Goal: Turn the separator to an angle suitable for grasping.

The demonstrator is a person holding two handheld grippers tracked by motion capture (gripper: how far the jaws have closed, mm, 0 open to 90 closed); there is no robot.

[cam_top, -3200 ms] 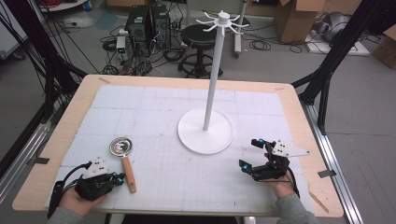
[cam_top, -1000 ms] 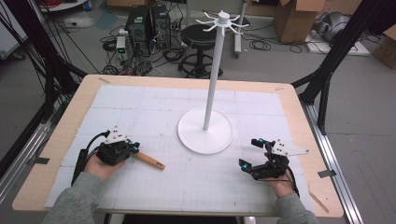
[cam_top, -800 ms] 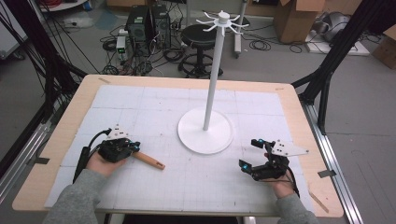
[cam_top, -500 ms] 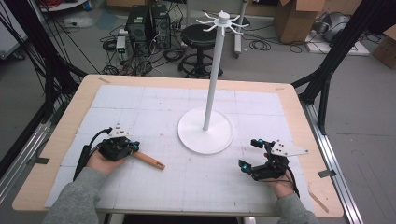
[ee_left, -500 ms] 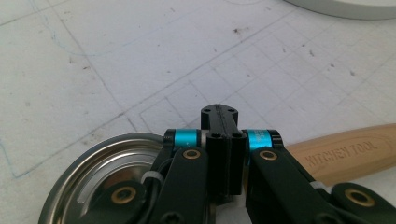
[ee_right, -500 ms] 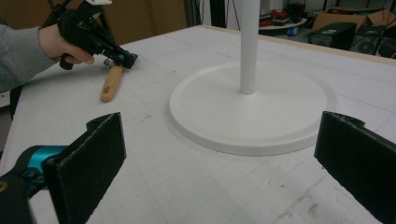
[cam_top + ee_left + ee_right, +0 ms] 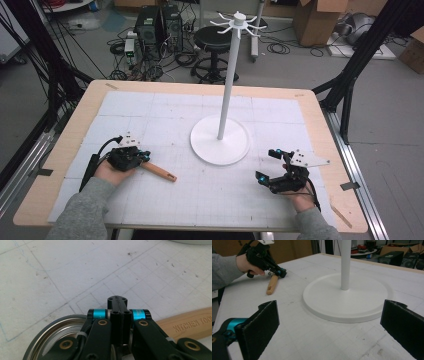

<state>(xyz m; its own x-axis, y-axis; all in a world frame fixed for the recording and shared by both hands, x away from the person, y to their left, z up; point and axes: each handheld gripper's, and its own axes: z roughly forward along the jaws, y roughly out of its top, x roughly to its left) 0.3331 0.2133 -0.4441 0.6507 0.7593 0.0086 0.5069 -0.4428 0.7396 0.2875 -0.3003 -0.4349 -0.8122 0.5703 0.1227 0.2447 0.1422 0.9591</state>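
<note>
A kitchen tool with a round metal head (image 7: 50, 332) and a wooden handle (image 7: 187, 325) lies on the white mat at the left. My left gripper (image 7: 117, 301) is shut on it where head and handle meet, its jaws pressed together. In the high view that gripper (image 7: 142, 159) covers the head, and the handle (image 7: 160, 172) points right along the mat. The right gripper view shows the same gripper (image 7: 280, 272) and handle (image 7: 272, 284) from the side. My right gripper (image 7: 266, 164) rests open at the right, nothing between its pads (image 7: 268, 322).
A white stand with a round base (image 7: 220, 142) and a tall pole (image 7: 229, 75) topped with hooks rises mid-table, between the two grippers. The wooden table edge (image 7: 65, 150) frames the gridded mat. Cables, a stool and boxes lie on the floor beyond.
Since the oldest frame my left gripper went forward onto the tool, whose handle has swung to point right. Over the last second nothing has visibly moved. The right gripper stayed put.
</note>
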